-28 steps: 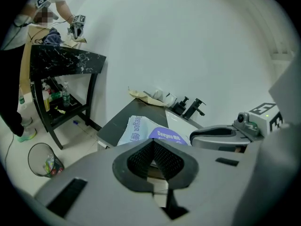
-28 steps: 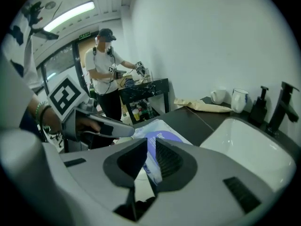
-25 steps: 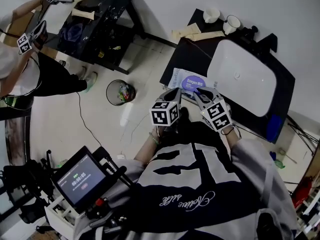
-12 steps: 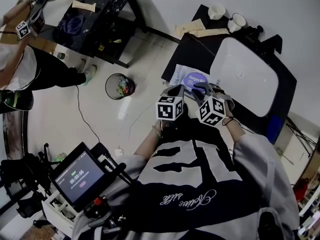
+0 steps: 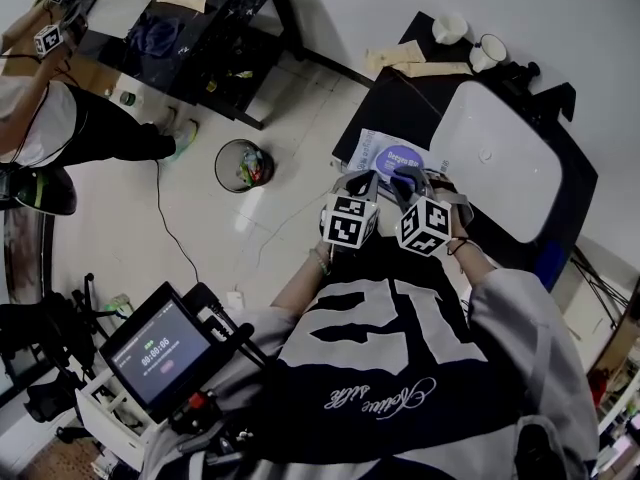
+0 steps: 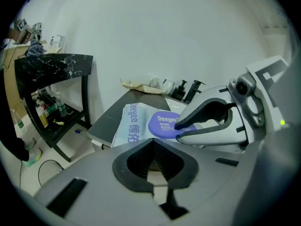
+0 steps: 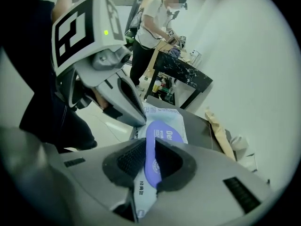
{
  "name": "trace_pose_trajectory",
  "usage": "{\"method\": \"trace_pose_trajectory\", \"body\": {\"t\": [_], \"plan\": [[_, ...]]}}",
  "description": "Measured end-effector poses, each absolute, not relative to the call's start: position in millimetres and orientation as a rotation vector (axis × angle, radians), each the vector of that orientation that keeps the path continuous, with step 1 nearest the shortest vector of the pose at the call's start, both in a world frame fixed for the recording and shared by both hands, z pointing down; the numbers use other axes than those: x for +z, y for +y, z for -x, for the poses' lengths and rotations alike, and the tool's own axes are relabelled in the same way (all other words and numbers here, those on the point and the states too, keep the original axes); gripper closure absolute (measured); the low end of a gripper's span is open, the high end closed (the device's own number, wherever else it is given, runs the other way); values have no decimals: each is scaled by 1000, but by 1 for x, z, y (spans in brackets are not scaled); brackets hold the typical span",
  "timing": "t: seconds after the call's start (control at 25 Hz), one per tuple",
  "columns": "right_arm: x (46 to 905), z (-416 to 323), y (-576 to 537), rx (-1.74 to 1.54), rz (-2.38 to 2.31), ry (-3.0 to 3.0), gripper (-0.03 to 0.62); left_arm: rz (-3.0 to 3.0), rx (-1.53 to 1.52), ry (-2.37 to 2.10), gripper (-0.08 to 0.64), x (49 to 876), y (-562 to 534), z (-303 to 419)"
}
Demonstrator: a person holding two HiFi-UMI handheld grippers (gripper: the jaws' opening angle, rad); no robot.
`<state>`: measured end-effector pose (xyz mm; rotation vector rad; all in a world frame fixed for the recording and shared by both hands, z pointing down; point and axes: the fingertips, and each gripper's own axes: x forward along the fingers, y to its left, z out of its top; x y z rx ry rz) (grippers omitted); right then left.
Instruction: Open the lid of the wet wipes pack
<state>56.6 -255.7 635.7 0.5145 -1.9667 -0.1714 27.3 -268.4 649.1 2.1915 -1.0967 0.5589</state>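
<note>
The right claw [image 7: 150,144] is closed on the round purple lid [image 7: 151,157] of the wet wipes pack [image 5: 375,148]. The lid's rim sits edge-on between the ribbed pads [image 7: 130,160], with a strip of the printed pack showing just beneath it. From the left gripper view that claw's two curved jaws pinch the near edge of the lid, one above and one below; whether the lid has lifted off the pack is hard to tell.

The left claw [image 6: 151,145] hangs just beside the right claw, on its left and short of the pack. Its jaws look drawn together at the tips, with nothing between them.

The pack lies flat directly ahead of both claws, at the near corner of a dark table [image 5: 362,118]. Beyond the right claw and to its right, a white basin [image 5: 500,158] fills much of that table. Past the pack, at the table's far edge, lie tan paper wrappers [image 5: 410,63] and two cups [image 5: 452,26].

Off to the left of the left claw, well apart, a waste bin [image 5: 240,165] stands on the pale floor. Farther that way is a black marbled stand [image 5: 215,13] – another person [image 7: 153,20] works at it.
</note>
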Motion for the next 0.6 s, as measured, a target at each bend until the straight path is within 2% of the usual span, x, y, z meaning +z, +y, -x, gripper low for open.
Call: {"method": "trace_pose_trajectory", "body": {"t": [0.6], "plan": [[610, -56, -271, 61, -643, -2169, 535, -2154, 565, -1072, 561, 653, -269, -28]]}}
